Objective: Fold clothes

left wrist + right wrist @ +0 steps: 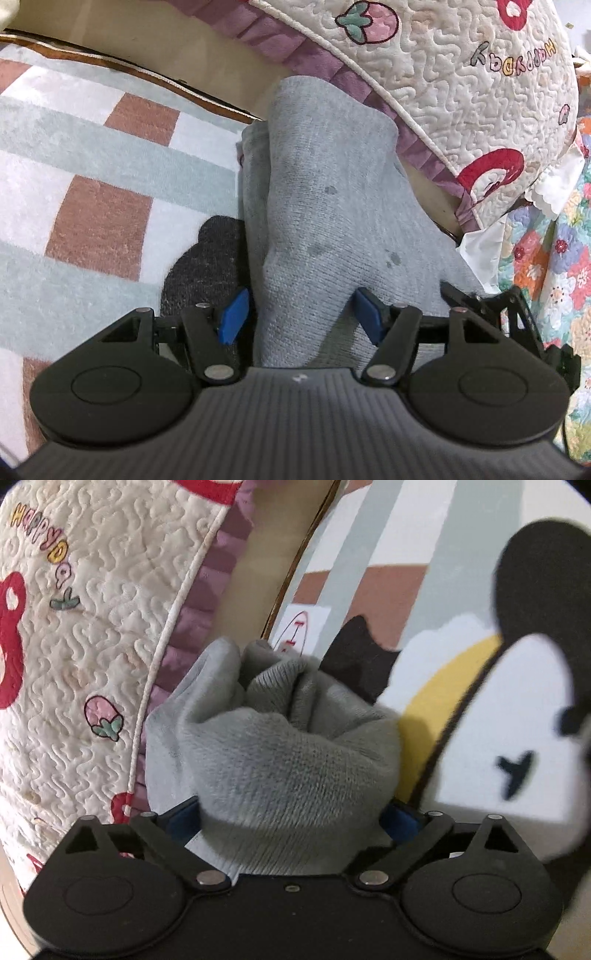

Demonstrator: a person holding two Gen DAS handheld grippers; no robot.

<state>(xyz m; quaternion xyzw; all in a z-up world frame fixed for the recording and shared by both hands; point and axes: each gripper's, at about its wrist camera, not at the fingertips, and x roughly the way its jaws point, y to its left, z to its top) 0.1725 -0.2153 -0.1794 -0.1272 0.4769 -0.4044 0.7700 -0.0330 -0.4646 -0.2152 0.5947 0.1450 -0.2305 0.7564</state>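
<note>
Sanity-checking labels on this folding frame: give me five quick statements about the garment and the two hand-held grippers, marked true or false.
1. The garment is grey knit. True.
2. The left hand-held gripper has its blue pads clamped shut on the knit. False: the pads stand apart, with a ridge of the fabric running between them.
3. The right hand-held gripper is empty. False: bunched grey knit fills the space between its wide-spread fingers.
4. A cream quilted cover with strawberries and a purple frill lies beside the garment. True.
5. The garment lies on a bare wooden table. False: it lies on a checked rug.
</note>
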